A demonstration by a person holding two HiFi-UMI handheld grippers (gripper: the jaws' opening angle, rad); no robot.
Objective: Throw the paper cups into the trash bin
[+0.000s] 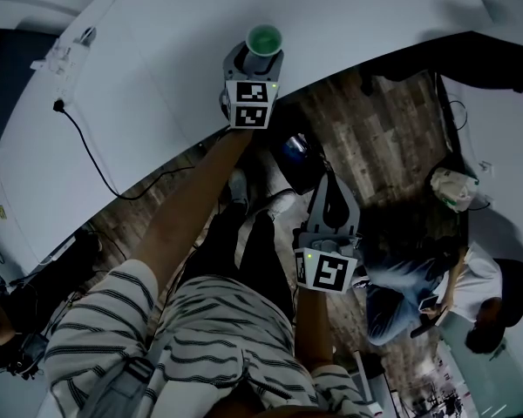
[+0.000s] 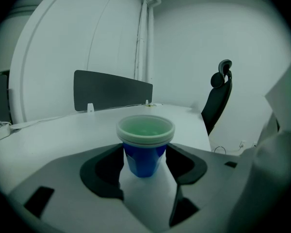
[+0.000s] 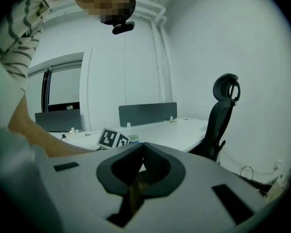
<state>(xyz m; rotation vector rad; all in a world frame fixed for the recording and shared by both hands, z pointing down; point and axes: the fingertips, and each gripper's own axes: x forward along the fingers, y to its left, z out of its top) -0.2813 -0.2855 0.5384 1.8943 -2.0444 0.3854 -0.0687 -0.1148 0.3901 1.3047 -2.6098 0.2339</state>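
Paper cup (image 2: 144,140) upright on desk (image 2: 58,132), clamped between left gripper (image 2: 144,155) jaws.

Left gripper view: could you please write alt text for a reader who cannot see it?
A blue cup with a pale rim sits between the jaws of the left gripper, which press on its sides, over a white desk. Behind it stand a dark divider and a black chair against white walls.
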